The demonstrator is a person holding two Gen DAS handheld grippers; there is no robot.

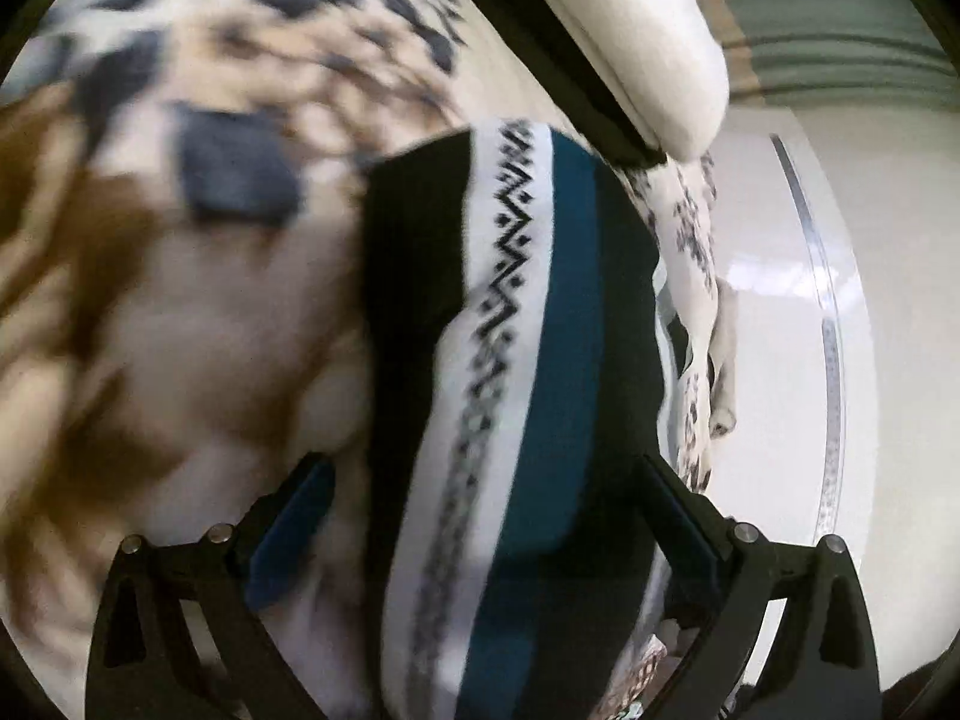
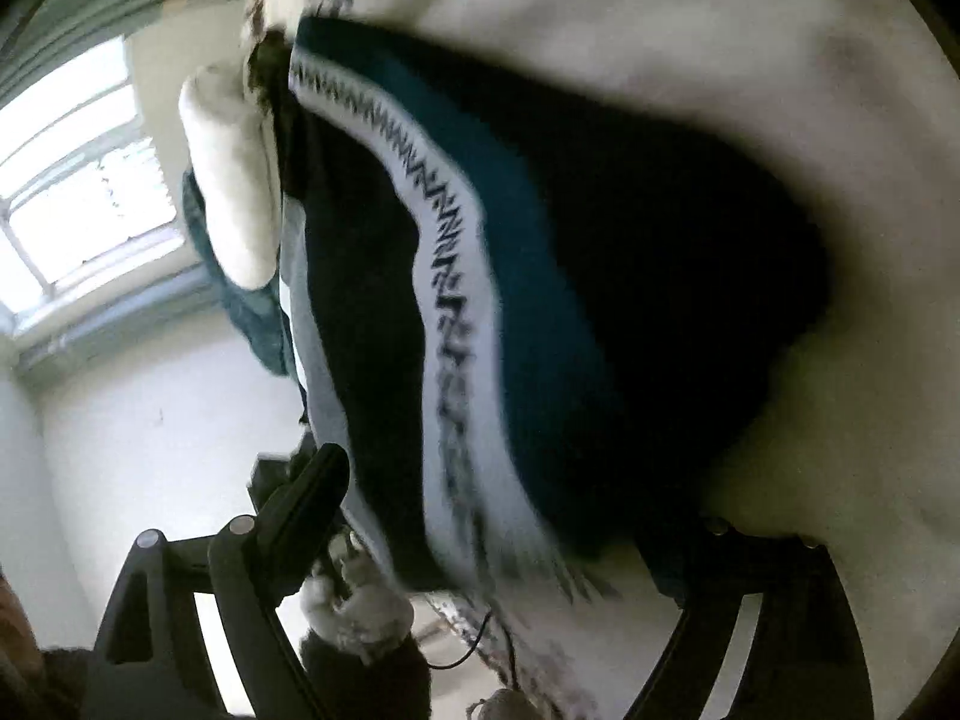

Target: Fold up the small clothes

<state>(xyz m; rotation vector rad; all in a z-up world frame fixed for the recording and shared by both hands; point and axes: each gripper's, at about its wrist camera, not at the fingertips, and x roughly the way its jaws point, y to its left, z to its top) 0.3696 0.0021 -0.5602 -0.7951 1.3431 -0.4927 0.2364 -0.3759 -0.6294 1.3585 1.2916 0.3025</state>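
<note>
- Left claw: fingers spread wide, striped garment running between them; pads clear of cloth.
- Right claw: jaws wide apart, same garment lying across the gap; right finger mostly hidden by cloth, no pinch seen.
- Garment: black, teal, white zigzag bands; lies on patterned blanket.
- Beyond: white pillow past garment's far end; window in right view. Both views blurred.

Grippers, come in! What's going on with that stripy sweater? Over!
Left gripper open, striped sweater between its fingers. Right gripper open wide over the same sweater. Sweater bunched on patterned blanket, not folded. White pillow beside it, nothing blocking.
</note>
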